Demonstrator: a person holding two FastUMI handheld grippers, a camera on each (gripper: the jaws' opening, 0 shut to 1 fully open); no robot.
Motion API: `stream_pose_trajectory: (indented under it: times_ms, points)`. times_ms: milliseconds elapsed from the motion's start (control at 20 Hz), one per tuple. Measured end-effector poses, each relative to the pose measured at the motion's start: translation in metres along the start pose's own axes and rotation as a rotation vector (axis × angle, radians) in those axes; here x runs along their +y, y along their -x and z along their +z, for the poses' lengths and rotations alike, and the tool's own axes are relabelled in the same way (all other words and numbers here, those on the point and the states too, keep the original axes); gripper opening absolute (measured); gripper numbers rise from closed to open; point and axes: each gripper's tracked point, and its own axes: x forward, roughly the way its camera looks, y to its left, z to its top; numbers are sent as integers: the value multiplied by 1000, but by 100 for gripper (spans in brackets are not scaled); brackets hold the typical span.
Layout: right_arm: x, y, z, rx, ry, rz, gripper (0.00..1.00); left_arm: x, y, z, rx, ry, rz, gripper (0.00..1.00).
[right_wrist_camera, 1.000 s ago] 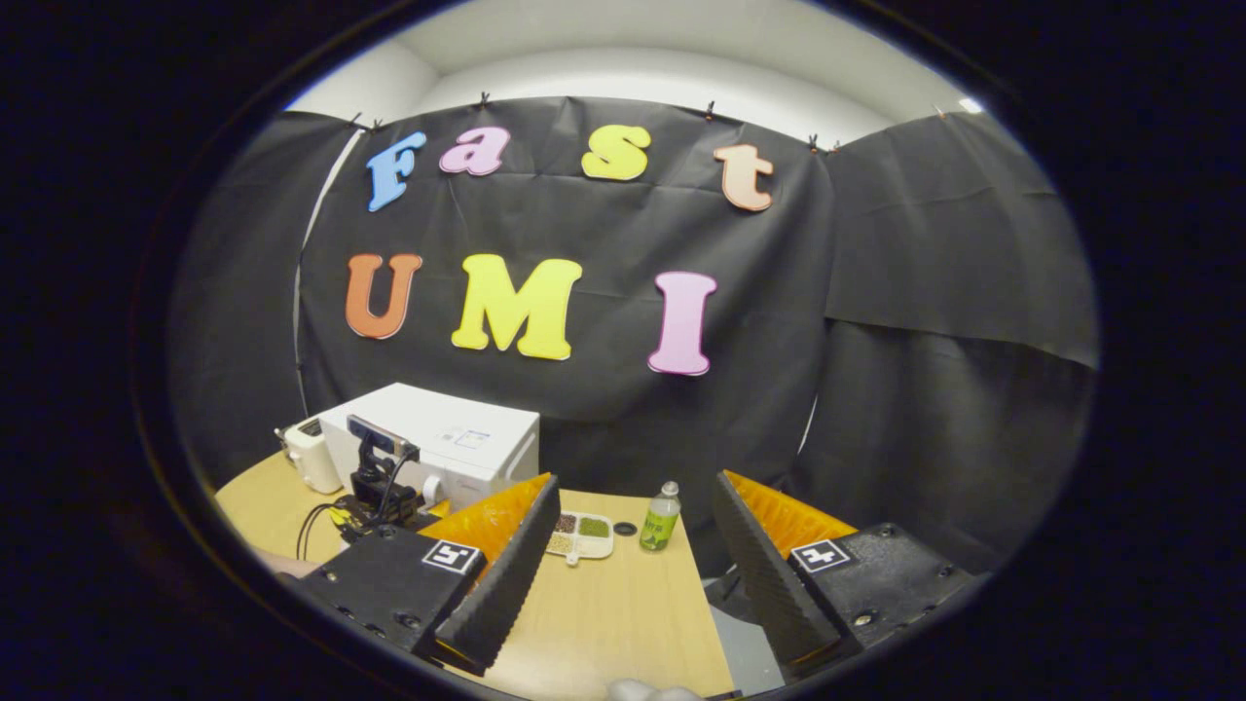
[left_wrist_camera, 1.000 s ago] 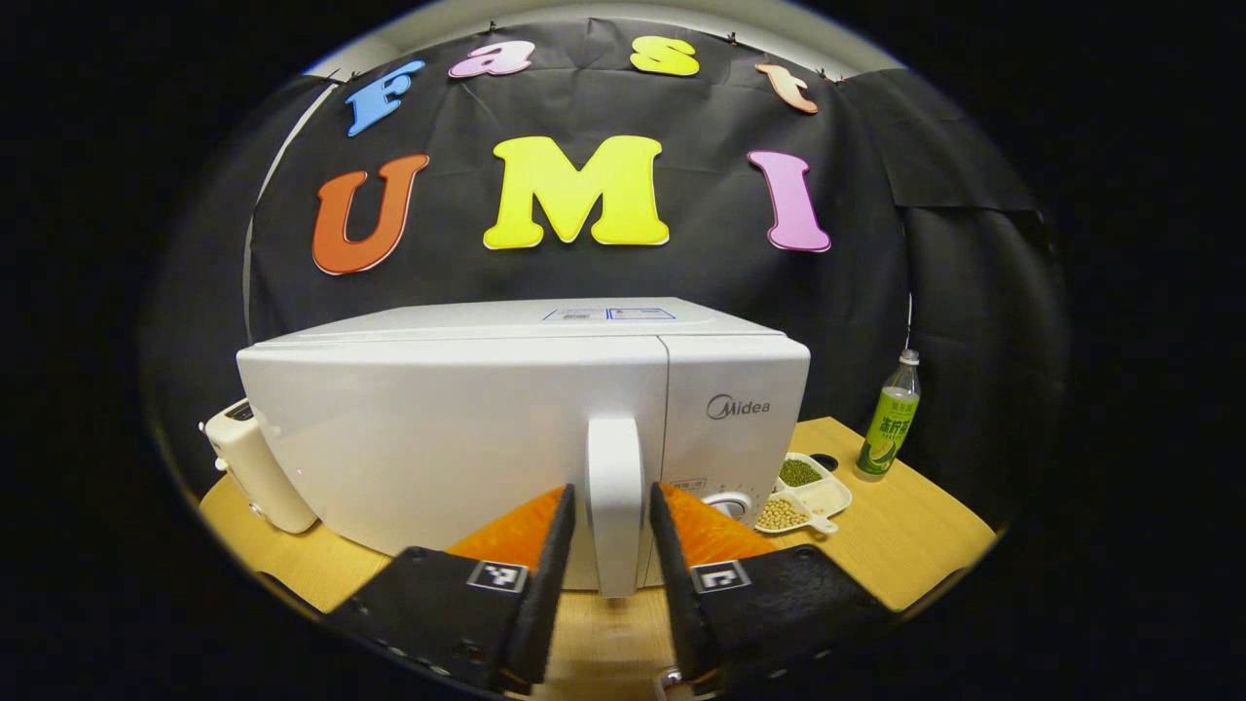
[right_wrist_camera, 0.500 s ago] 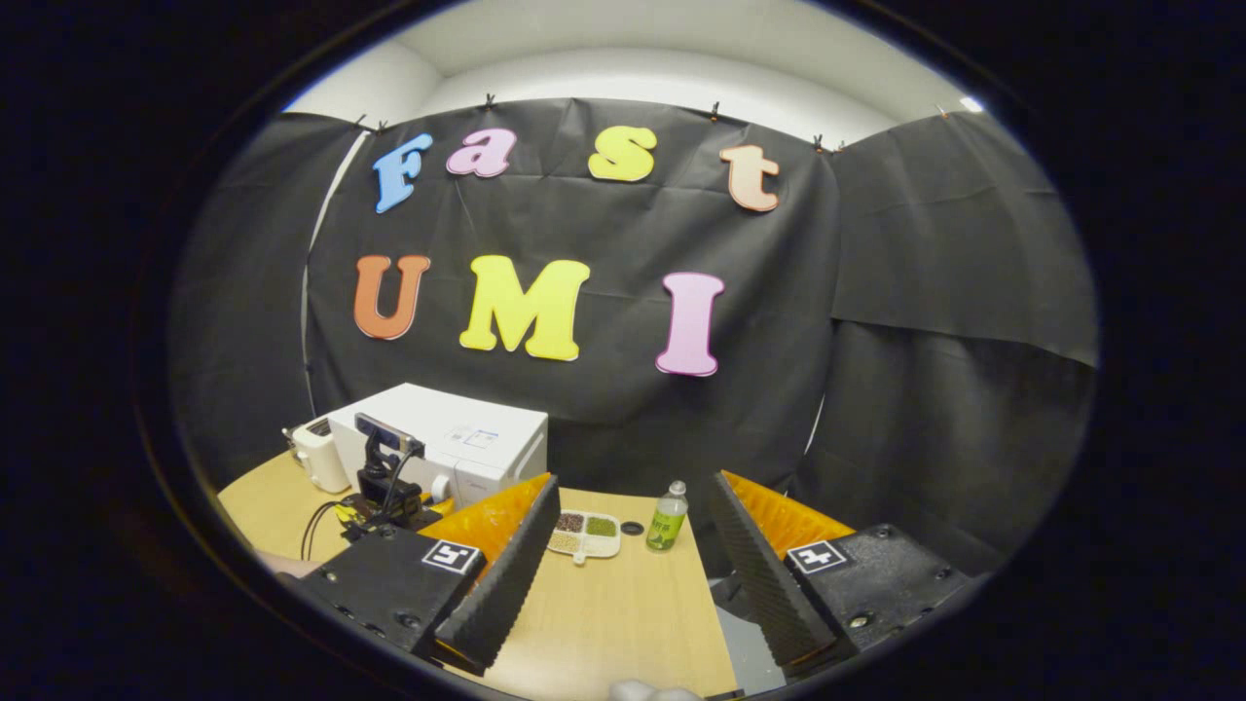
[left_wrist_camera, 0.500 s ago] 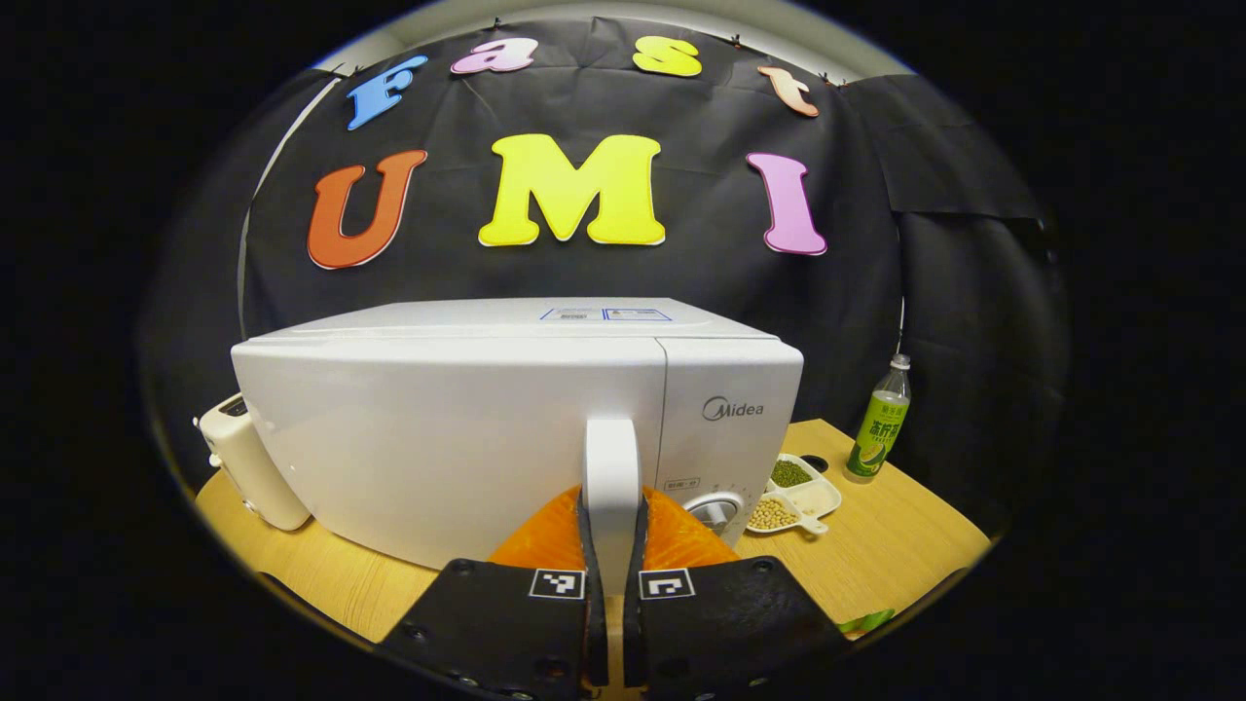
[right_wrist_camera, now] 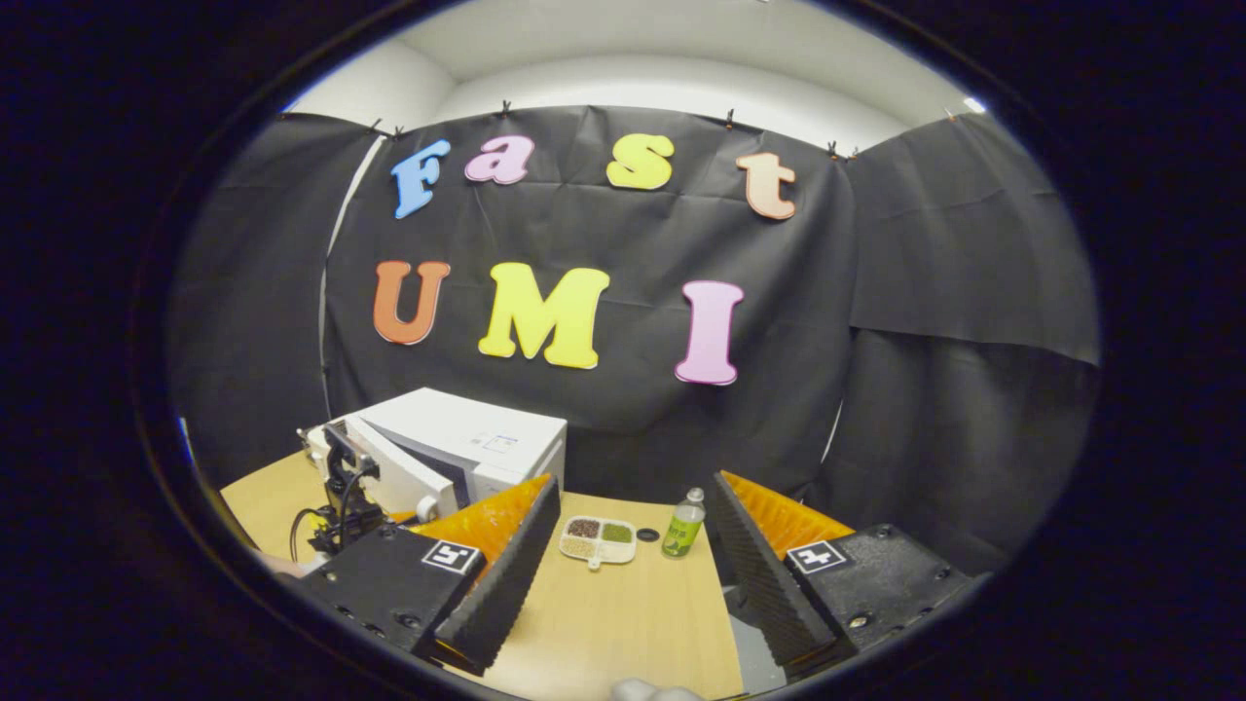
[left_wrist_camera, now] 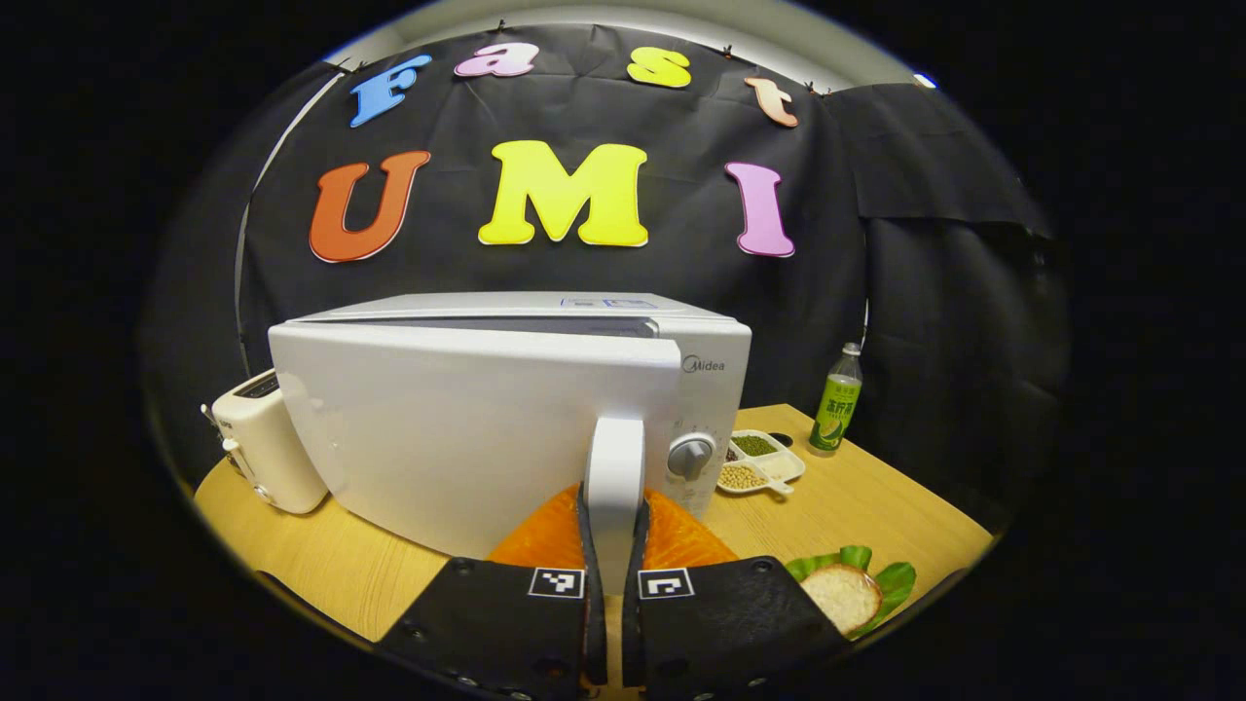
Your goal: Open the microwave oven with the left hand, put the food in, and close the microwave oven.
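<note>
A white microwave oven [left_wrist_camera: 701, 389] stands on the wooden table [left_wrist_camera: 857, 506], its door [left_wrist_camera: 467, 428] swung partly out from the body. My left gripper [left_wrist_camera: 612, 545] is shut on the door's upright white handle [left_wrist_camera: 614, 467]. The food, a pale rice ball on green leaves [left_wrist_camera: 842, 589], lies on the table at the lower right of the left gripper view. In the right gripper view the microwave oven [right_wrist_camera: 487, 443] sits far off at the left with its door [right_wrist_camera: 399, 477] ajar, and the left gripper [right_wrist_camera: 341, 506] is at it. My right gripper [right_wrist_camera: 623, 574] hangs open above the table, holding nothing.
A white toaster [left_wrist_camera: 263, 443] stands left of the microwave. A divided white dish of beans [left_wrist_camera: 759, 462] [right_wrist_camera: 599, 540] and a green drink bottle [left_wrist_camera: 837, 399] [right_wrist_camera: 684, 524] sit to its right, with a small black cap [right_wrist_camera: 646, 534] between them. The table's right edge [right_wrist_camera: 725, 623] drops off.
My left gripper closed on the door handle, then pulled it, and the door swung out from the microwave body. The rice ball came into the left gripper view. The right gripper stayed open.
</note>
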Motion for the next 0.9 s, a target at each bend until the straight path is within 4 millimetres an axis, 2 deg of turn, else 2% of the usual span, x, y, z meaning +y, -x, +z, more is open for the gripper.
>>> stream_pose_trajectory:
  times_ms: [250, 300, 400, 450, 500, 550, 600, 650, 900]
  points:
    - [23, -2, -8, 12, -38, 61, 100, 18, 43, -12, 21, -14, 36, 9]
    - [27, -1, -10, 15, -44, 70, 100, 23, 51, -14, 24, -18, 47, 18]
    - [35, 3, -15, 26, -46, 88, 99, 37, 63, -14, 24, -41, 101, 23]
    - [39, 5, -17, 29, -47, 101, 100, 50, 71, -12, 18, -45, 135, 31]
    - [41, 9, -15, 26, -57, 108, 100, 58, 75, -10, 12, -30, 152, 53]
    - [43, 12, -15, 23, -64, 113, 100, 65, 81, -9, 9, -12, 165, 65]
    - [43, 15, -16, 22, -65, 117, 100, 66, 87, -13, 26, 8, 157, 93]
    - [44, 18, -16, 17, -64, 115, 99, 70, 91, -16, 30, 13, 161, 98]
    - [48, 32, -18, 4, -64, 122, 100, 92, 122, -21, 38, 4, 229, 97]
